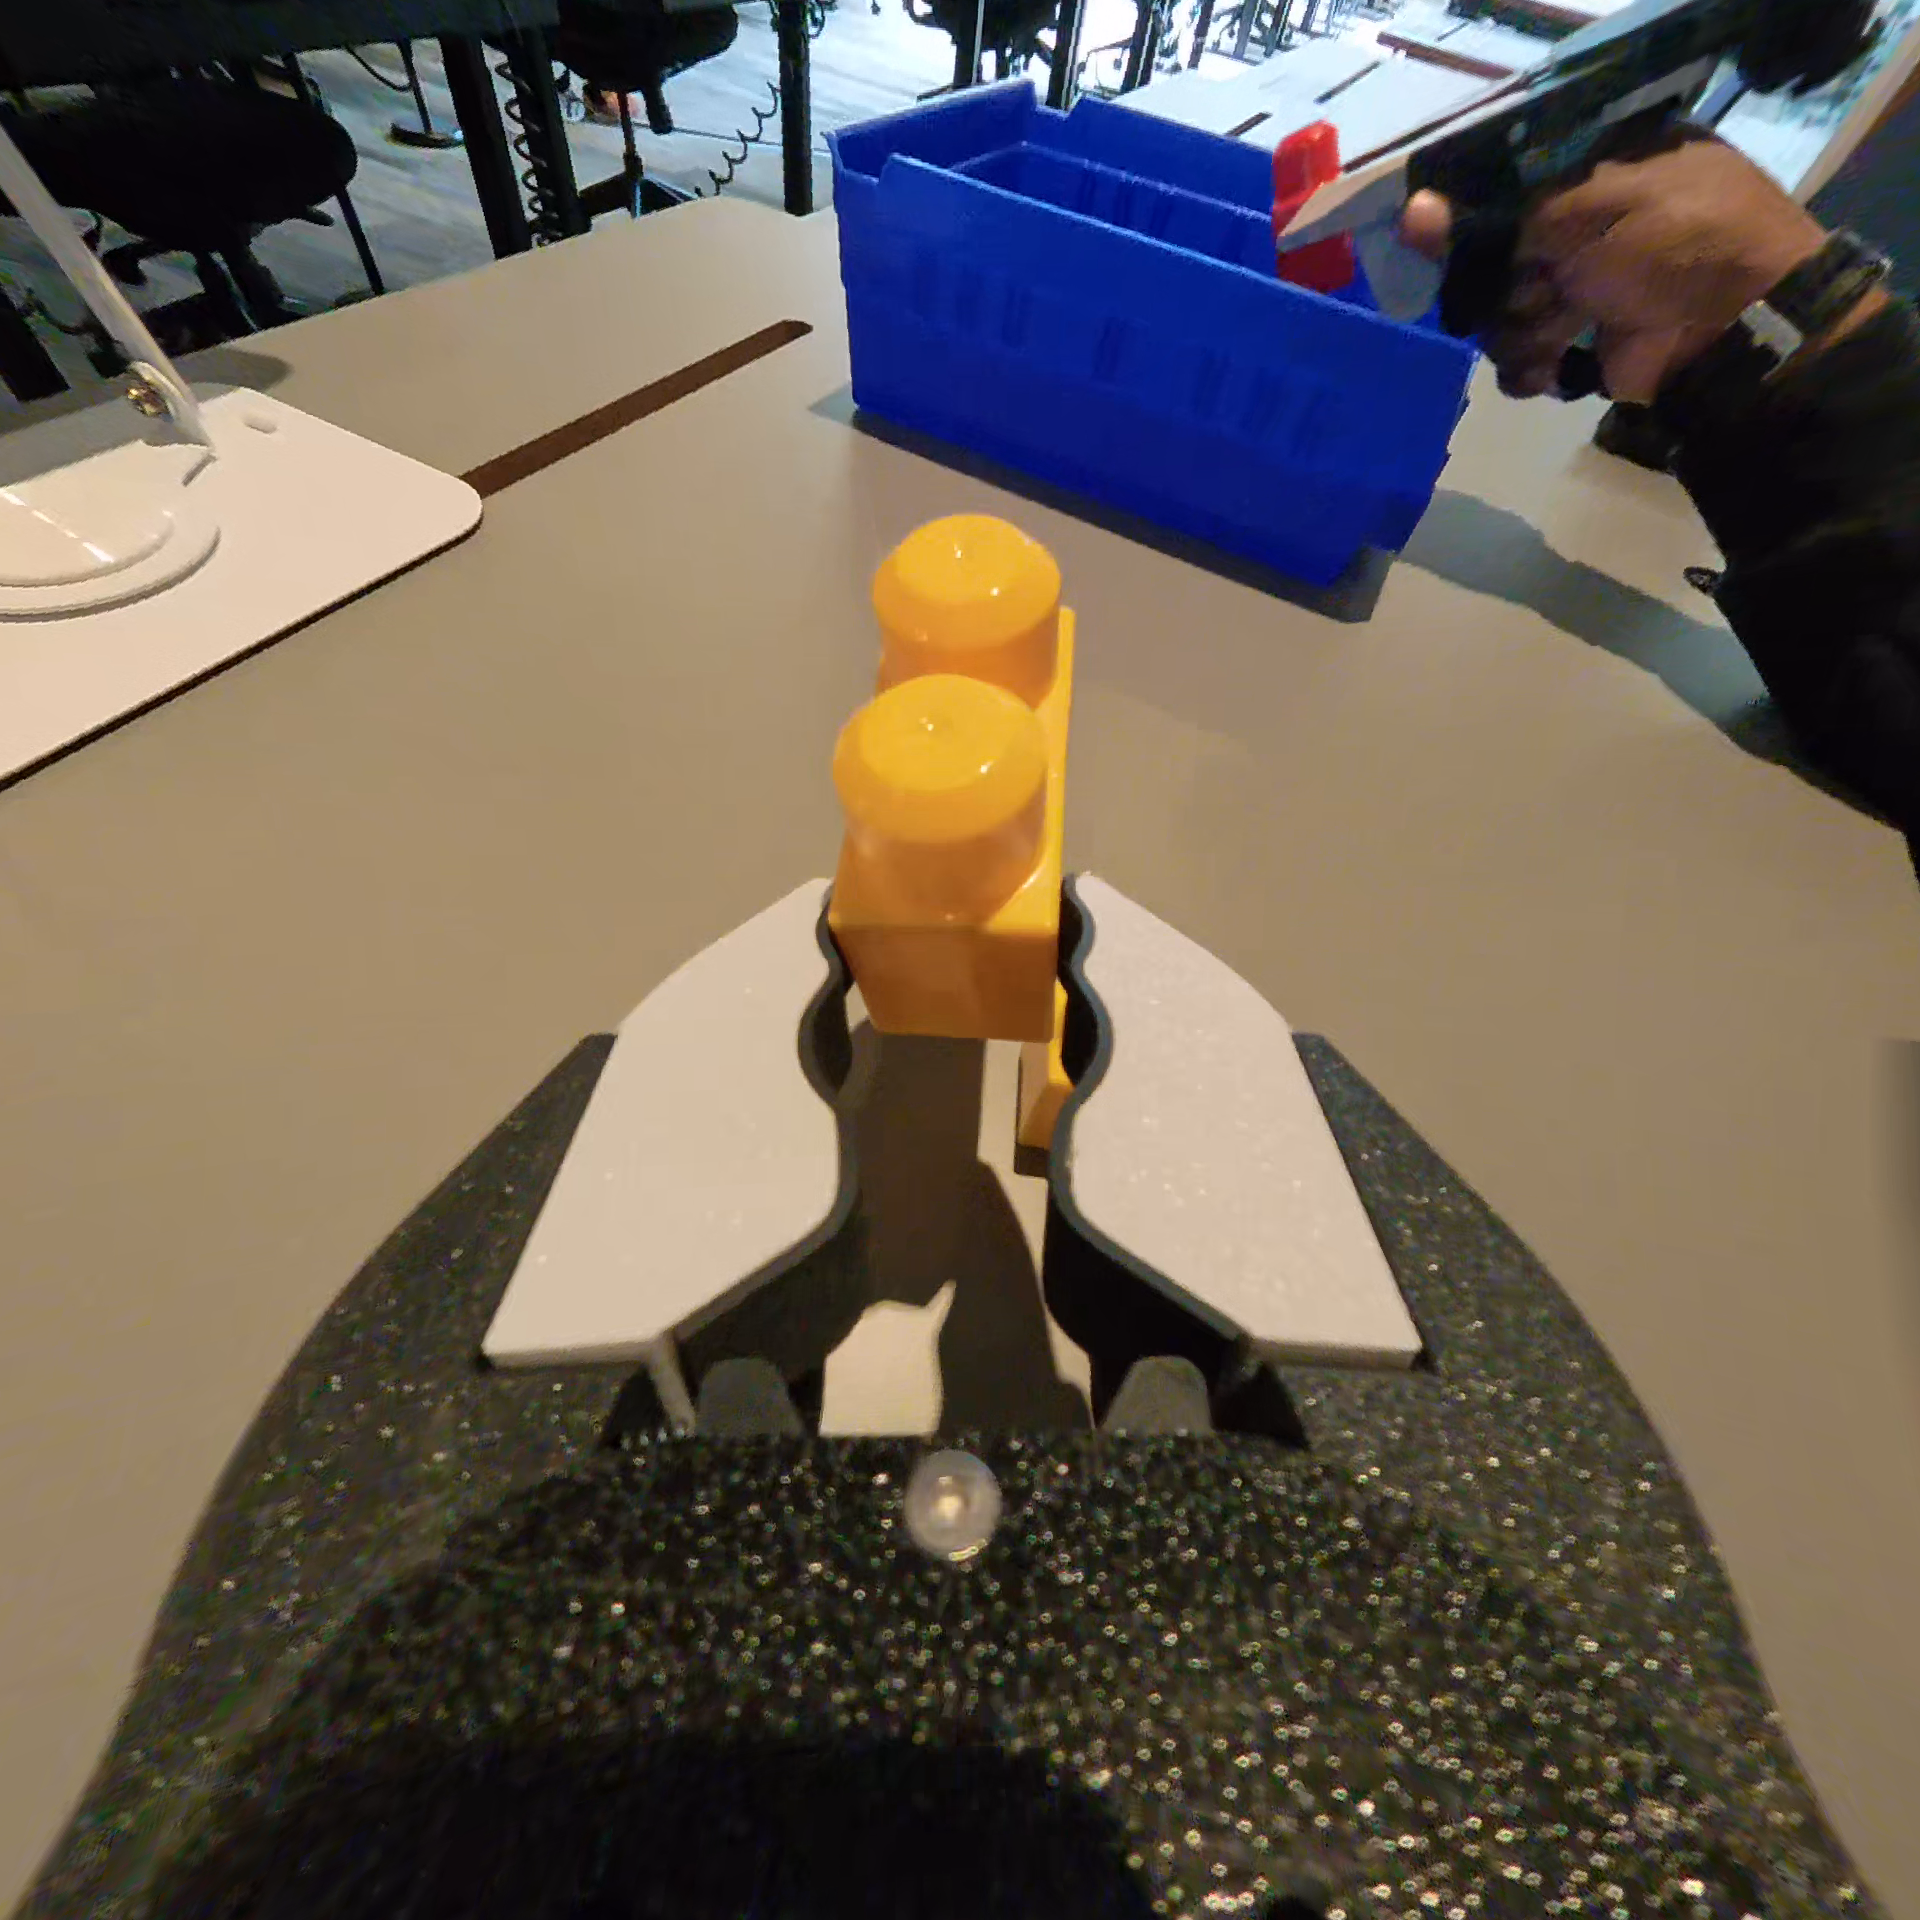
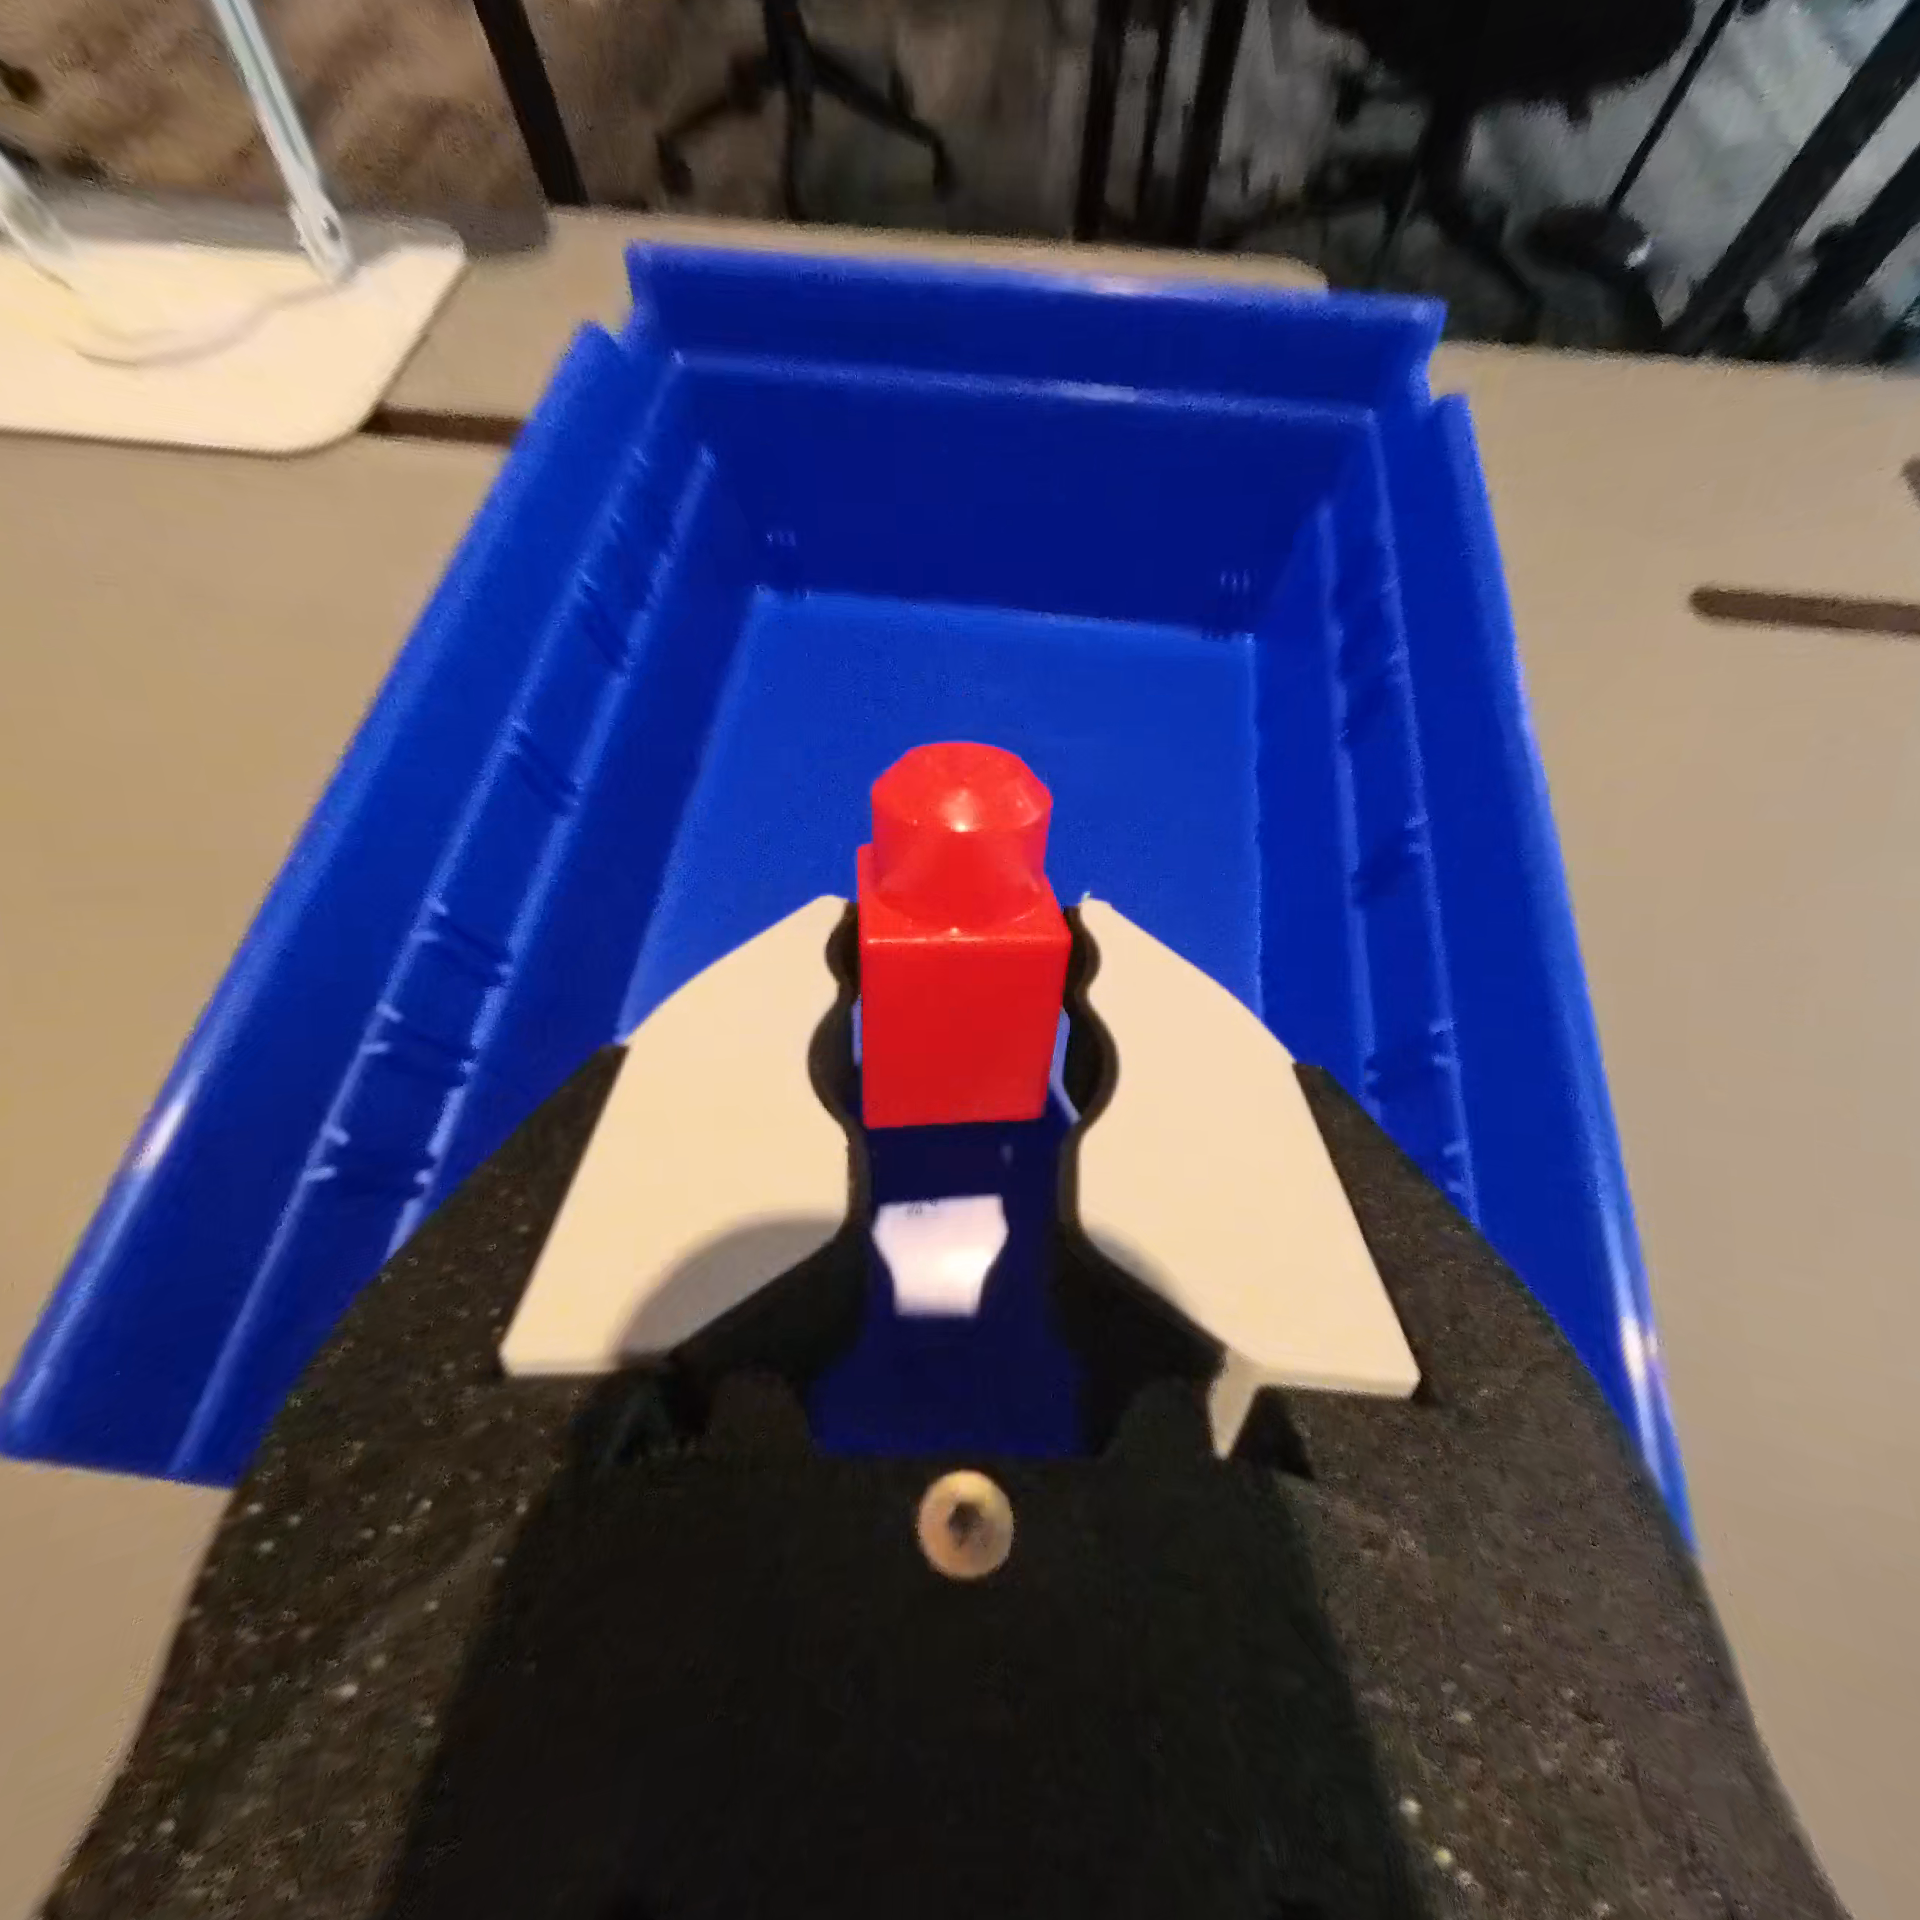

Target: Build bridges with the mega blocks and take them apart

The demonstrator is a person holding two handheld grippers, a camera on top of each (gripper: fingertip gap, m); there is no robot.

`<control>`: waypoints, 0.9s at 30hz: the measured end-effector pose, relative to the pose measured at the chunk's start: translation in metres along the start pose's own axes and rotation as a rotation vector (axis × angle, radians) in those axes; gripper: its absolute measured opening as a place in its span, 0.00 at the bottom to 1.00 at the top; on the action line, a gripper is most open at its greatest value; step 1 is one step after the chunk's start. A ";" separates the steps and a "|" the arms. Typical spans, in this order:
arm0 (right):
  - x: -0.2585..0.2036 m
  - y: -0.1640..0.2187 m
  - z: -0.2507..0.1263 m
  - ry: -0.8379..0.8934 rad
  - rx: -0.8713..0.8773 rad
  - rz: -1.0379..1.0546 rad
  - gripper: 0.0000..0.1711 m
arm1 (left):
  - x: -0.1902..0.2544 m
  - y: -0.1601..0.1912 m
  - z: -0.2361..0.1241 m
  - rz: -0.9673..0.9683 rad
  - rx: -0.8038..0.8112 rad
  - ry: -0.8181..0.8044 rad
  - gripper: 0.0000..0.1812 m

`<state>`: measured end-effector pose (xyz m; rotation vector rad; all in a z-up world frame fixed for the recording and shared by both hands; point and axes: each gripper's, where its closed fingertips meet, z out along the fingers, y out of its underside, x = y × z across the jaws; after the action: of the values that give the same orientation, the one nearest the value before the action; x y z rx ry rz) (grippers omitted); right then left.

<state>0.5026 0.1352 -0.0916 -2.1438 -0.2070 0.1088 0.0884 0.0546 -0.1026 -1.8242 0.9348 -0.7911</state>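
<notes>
My left gripper (image 1: 951, 940) is shut on the near end of a yellow two-stud block (image 1: 961, 790), which points away from me over the grey table (image 1: 520, 831). A second yellow piece (image 1: 1042, 1091) shows just below it by the right finger. My right gripper (image 2: 961, 971) is shut on a red one-stud block (image 2: 956, 966) and holds it above the inside of the blue bin (image 2: 997, 707), whose floor shows bare. In the left wrist view the right gripper (image 1: 1320, 223) holds the red block (image 1: 1307, 197) over the blue bin (image 1: 1122, 343) at the far right.
A white flat base with a clear stand (image 1: 156, 520) sits on the table at the left. It also shows in the right wrist view (image 2: 208, 343). A dark slot (image 1: 634, 405) runs across the table. A person's hand and sleeve (image 1: 1714, 312) hold the right gripper. Chairs and table legs stand beyond the far edge. Across from one pair of fingers to the other is roughly 45 cm.
</notes>
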 end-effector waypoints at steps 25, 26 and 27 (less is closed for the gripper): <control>-0.282 -0.049 -0.130 -0.844 0.626 -0.616 0.28 | 0.083 -0.005 0.008 0.400 -0.006 0.266 0.20; -0.299 -0.034 -0.124 -0.871 0.571 -0.676 0.30 | 0.089 -0.003 0.010 0.414 -0.012 0.286 0.20; -0.314 -0.020 -0.119 -0.907 0.517 -0.719 0.31 | 0.093 -0.002 0.011 0.421 -0.012 0.298 0.20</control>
<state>0.2105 -0.0114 -0.0103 -1.2772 -1.2946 0.6300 0.1452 -0.0191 -0.0930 -1.4652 1.4590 -0.7972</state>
